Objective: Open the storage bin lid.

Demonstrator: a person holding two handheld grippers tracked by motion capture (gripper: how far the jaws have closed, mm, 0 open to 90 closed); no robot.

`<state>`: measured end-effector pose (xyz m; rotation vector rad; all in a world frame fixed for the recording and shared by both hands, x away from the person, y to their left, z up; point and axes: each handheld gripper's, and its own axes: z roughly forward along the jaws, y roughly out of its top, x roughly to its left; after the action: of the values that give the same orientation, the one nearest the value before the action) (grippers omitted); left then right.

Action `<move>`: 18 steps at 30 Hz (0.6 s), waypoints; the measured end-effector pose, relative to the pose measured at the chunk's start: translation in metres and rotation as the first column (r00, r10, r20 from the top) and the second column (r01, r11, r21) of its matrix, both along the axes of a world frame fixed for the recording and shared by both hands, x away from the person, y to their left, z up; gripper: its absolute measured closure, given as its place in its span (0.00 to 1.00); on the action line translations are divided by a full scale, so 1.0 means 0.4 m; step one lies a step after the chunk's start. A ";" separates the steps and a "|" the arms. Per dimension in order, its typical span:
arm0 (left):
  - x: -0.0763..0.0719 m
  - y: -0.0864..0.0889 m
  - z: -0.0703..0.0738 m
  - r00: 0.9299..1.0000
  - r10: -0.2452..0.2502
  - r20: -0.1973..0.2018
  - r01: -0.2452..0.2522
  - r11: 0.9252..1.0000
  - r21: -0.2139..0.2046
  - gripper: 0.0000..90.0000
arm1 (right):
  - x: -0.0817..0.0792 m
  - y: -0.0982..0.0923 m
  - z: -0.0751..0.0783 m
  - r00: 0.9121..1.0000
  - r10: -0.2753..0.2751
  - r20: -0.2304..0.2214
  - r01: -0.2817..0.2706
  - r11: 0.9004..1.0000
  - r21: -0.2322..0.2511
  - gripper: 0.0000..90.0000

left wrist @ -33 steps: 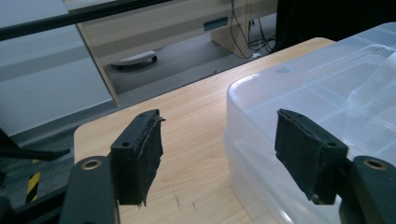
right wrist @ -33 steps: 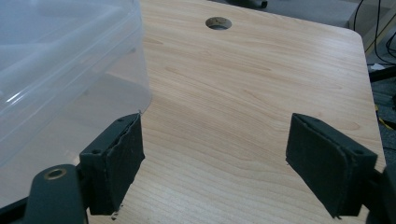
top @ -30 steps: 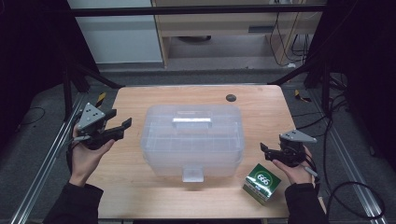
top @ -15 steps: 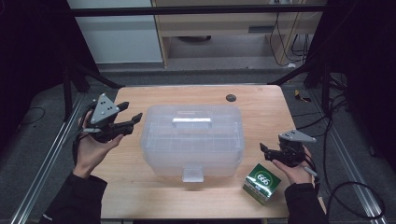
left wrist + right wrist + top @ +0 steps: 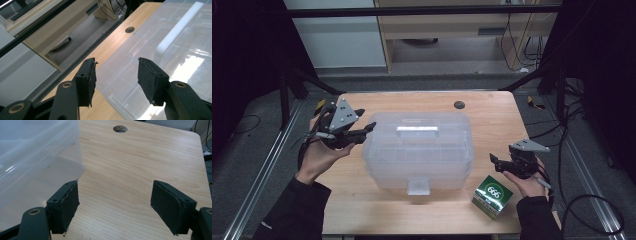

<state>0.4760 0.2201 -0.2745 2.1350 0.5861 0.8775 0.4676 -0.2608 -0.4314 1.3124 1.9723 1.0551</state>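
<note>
A clear plastic storage box [image 5: 417, 150] with a white handle [image 5: 417, 129] on its lid stands in the middle of the wooden table [image 5: 492, 120]. My left gripper [image 5: 366, 122] hovers at the box's upper left corner. Its jaws have just been closing but stand apart, with the lid [image 5: 160, 45] showing between and beyond them [image 5: 116, 62], untouched. To the right of the box my right gripper [image 5: 493, 161] is held low and open over bare wood [image 5: 115, 187], its fingers empty. A small green and white carton [image 5: 492, 195] marked 666 sits by the right hand near the front edge.
A round cable hole [image 5: 458, 104] sits in the table's far edge, and it also appears beyond the jaws as the hole [image 5: 129, 29] and the hole [image 5: 120, 129]. A wooden cabinet [image 5: 452, 30] stands behind the table. Metal rails and cables [image 5: 582, 200] run along both sides.
The left hand has moved up and right from the table's left edge to the box's corner, and its jaws have narrowed. The right hand has stayed put.
</note>
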 end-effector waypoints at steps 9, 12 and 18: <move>0.006 -0.054 0.008 0.998 -0.067 -0.013 0.068 0.994 0.086 0.54 | 0.001 0.000 -0.001 1.000 0.000 -0.006 0.000 1.000 0.000 0.25; 0.005 -0.067 0.011 0.997 -0.081 -0.016 0.082 0.992 0.100 0.54 | 0.000 0.000 -0.001 1.000 0.000 -0.008 0.000 1.000 0.000 0.25; 0.002 -0.098 0.013 0.991 -0.128 -0.028 0.131 0.979 0.156 0.53 | 0.001 0.000 -0.001 1.000 0.000 -0.010 0.000 1.000 0.000 0.25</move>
<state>0.4767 0.1808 -0.2692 2.2971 0.3926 0.8572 0.4679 -0.2610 -0.4317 1.3202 1.9795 1.0499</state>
